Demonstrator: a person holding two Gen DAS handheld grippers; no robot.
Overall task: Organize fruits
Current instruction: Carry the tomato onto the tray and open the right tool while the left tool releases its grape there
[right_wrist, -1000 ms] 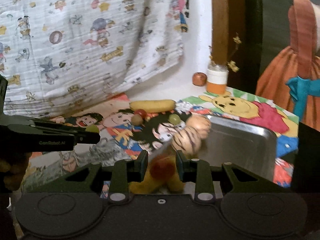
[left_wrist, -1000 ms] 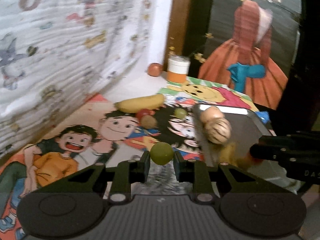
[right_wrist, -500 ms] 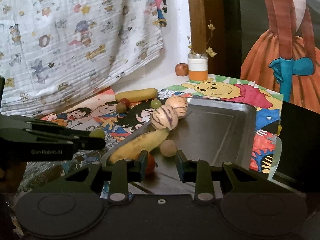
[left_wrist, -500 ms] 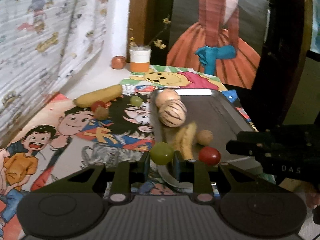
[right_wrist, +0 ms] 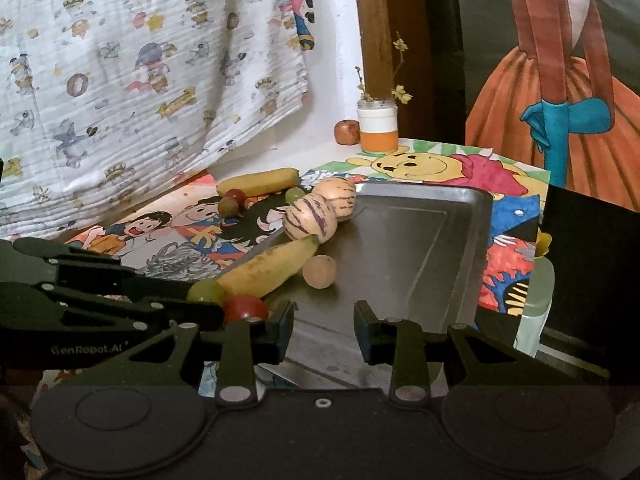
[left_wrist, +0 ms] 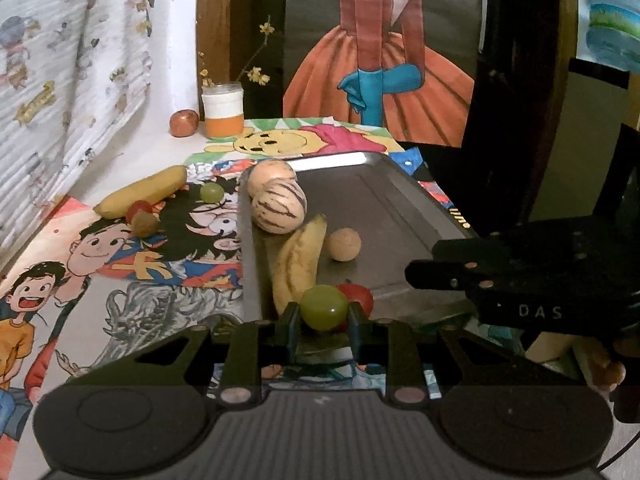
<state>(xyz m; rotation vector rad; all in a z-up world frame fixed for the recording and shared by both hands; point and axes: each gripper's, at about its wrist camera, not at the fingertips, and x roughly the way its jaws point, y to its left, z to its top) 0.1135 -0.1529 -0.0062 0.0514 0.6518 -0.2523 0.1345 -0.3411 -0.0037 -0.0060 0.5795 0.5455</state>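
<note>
From the left wrist view, a round green grape (left_wrist: 324,307) is seen clamped between the fingers of the left tool (left_wrist: 322,322), held over the near edge of the grey metal tray (left_wrist: 400,216). In the tray, a yellow banana (left_wrist: 298,262), a red cherry tomato (left_wrist: 358,296), a small tan round fruit (left_wrist: 342,244) and two cream melons with purple stripes (left_wrist: 279,206) are gathered along its left side. On the cartoon-printed table cover (left_wrist: 132,280), left of the tray, a second yellow banana (left_wrist: 140,192), another green grape (left_wrist: 211,192) and two small fruits, one red and one brownish (left_wrist: 141,218), are left lying. The right tool (left_wrist: 416,276) is seen at the right, over the tray's near corner.

From the right wrist view, the right tool (right_wrist: 323,326) is shown with its jaws just having been opening; nothing is held between them, and bare tray (right_wrist: 420,248) is visible in the gap. The red tomato (right_wrist: 245,307) is seen just left of its left finger, resting in the tray beside the banana (right_wrist: 268,266). The left tool (right_wrist: 200,304) enters from the left with the grape (right_wrist: 207,291) at its tip.
</note>
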